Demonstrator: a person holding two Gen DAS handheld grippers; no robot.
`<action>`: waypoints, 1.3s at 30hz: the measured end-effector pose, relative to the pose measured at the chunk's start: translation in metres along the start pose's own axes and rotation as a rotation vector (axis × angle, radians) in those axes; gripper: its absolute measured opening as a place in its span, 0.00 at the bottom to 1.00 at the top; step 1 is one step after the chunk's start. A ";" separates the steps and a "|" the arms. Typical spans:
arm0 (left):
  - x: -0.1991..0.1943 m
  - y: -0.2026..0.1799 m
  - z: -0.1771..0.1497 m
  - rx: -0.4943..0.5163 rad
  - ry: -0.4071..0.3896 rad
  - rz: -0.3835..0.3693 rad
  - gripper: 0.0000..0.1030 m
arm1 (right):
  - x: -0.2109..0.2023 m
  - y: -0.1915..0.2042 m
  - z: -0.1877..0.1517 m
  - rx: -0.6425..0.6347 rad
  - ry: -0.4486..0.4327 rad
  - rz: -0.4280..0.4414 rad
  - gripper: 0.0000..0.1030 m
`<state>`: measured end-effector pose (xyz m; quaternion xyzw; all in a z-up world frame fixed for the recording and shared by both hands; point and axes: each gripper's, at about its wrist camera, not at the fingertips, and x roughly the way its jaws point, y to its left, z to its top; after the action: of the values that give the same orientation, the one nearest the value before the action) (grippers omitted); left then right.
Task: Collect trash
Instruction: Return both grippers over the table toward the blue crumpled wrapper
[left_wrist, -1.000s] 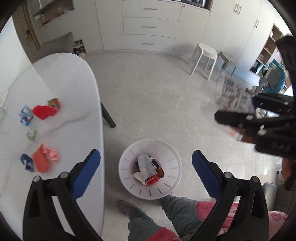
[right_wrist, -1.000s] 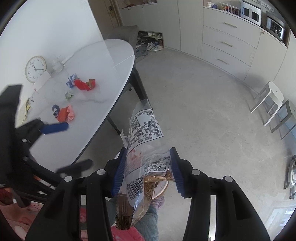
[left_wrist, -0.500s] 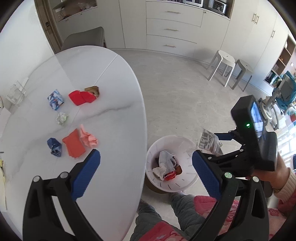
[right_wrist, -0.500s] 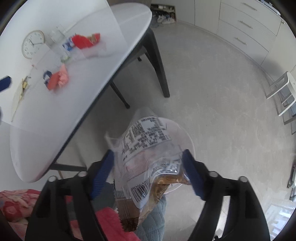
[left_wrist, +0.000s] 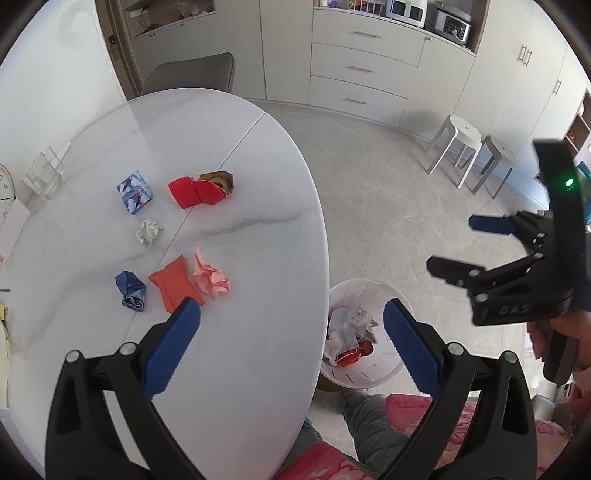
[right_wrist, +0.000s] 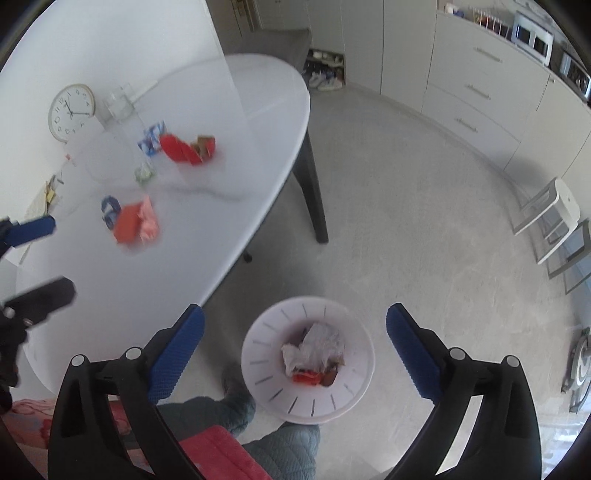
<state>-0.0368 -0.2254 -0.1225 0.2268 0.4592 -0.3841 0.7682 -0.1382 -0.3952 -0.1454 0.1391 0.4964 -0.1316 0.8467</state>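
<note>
- Left tongs (left_wrist: 291, 347) gape wide, holding nothing, above the worktop (left_wrist: 258, 258) edge.
- Right tongs (right_wrist: 295, 349) spread wide, empty, over the bin (right_wrist: 354, 402).
- Wrappers (right_wrist: 314, 350) lie inside the bin; crumpled scraps (left_wrist: 177, 284) rest on the worktop.

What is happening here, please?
A person with a gripper in each hand is clearing trash from the white table into the white bin on the floor. Both the right gripper and the left gripper are open and hold nothing. Wrappers already lie in the bin. Several crumpled pieces, such as the red wrapper, wait on the table.
</note>
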 end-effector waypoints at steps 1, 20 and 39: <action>0.000 0.002 0.001 -0.005 -0.001 0.000 0.92 | -0.003 0.004 0.006 -0.006 -0.014 -0.004 0.97; 0.007 0.060 -0.009 -0.150 -0.006 0.046 0.92 | -0.003 0.043 0.030 -0.068 -0.038 0.021 0.97; 0.062 0.208 -0.016 -0.346 0.039 0.128 0.87 | 0.044 0.118 0.062 -0.125 0.018 0.102 0.97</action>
<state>0.1386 -0.1130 -0.1857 0.1274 0.5178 -0.2451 0.8097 -0.0249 -0.3120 -0.1427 0.1121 0.5033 -0.0561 0.8550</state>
